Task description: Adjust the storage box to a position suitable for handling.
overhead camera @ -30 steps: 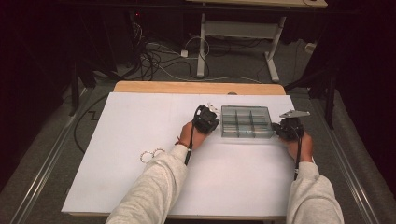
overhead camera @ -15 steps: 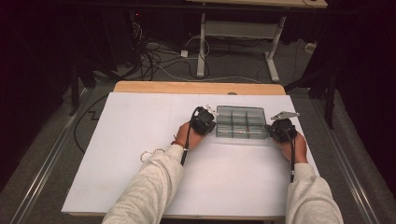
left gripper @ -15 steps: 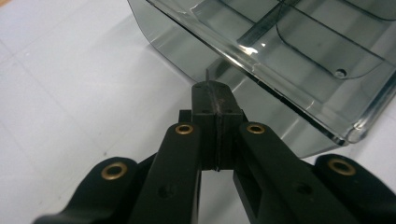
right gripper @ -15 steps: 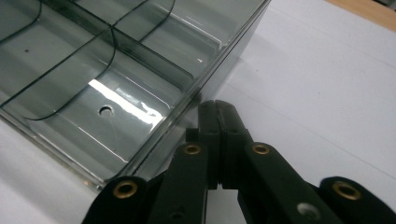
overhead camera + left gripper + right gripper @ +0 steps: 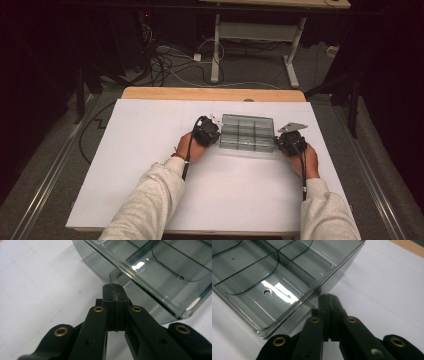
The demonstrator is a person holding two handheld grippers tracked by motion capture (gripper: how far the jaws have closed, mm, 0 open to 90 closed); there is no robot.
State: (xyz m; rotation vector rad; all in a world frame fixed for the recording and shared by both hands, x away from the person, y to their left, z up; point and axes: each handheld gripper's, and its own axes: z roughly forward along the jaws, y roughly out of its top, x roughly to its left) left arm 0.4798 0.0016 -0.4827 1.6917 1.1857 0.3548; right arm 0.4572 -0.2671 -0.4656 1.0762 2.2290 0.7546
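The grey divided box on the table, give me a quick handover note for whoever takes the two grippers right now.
Left gripper: jaws shut, tips pressed against the left end wall of the clear grey compartment box, holding nothing.
Right gripper: jaws shut, tips against the box's right end wall, holding nothing.
The box sits on the white table cover, toward the far right, squeezed between the two grippers. Its compartments look empty.
Done: both grippers are set at opposite ends of the box.
Left: probably to lift or slide it between the two tips; keep the pressure even, since smooth walls could slip.

High view overhead; gripper views close beside box (image 5: 247,132).
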